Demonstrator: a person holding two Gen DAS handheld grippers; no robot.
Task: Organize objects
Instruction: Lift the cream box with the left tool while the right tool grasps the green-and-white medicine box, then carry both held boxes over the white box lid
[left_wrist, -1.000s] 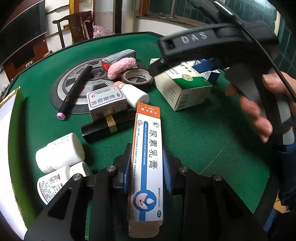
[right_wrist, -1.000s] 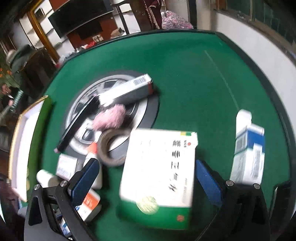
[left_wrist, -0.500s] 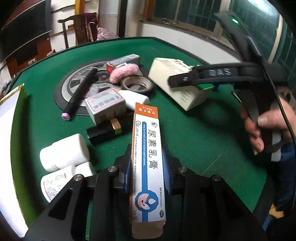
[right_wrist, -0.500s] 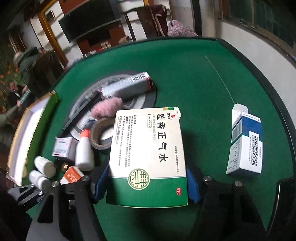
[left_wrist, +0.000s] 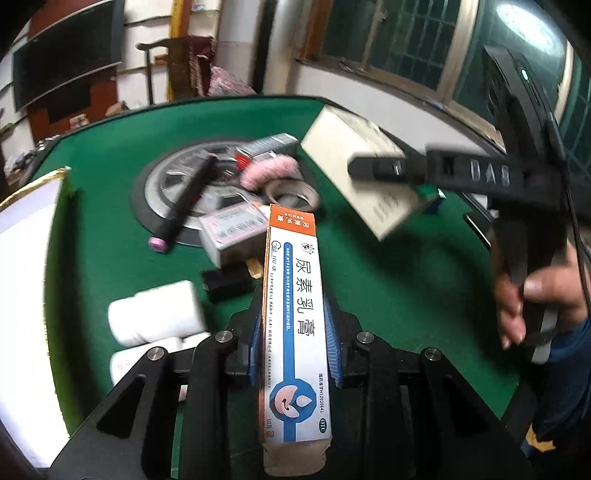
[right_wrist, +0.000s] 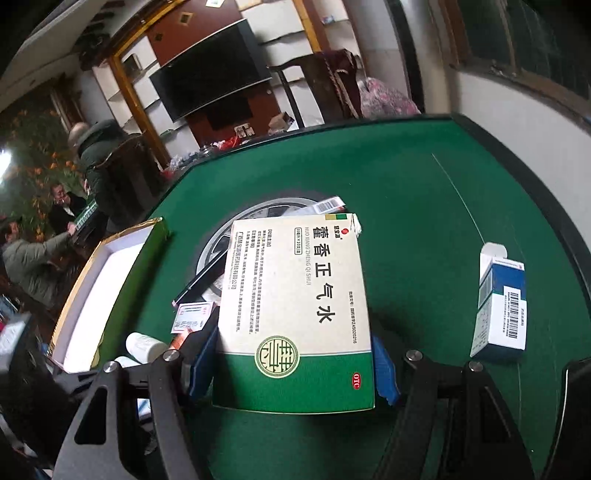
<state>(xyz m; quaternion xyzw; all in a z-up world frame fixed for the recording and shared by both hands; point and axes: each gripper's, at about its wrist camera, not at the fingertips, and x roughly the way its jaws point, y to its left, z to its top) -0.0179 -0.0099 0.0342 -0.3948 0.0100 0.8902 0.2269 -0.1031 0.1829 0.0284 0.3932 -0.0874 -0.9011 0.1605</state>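
My left gripper is shut on a long orange, white and blue ointment box and holds it above the green table. My right gripper is shut on a large white and green medicine box, lifted off the table; that box also shows in the left wrist view with the right gripper's body in front of it. An open white tray with a gold and green rim stands at the table's left edge.
On the round grey centre plate lie a black marker, a pink fuzzy piece, a tape roll and small boxes. White bottles lie at the near left. A blue and white box stands at the right.
Both grippers have risen with their boxes. The green and white box, resting on the table a second ago, is now gripped and lifted by my right gripper.
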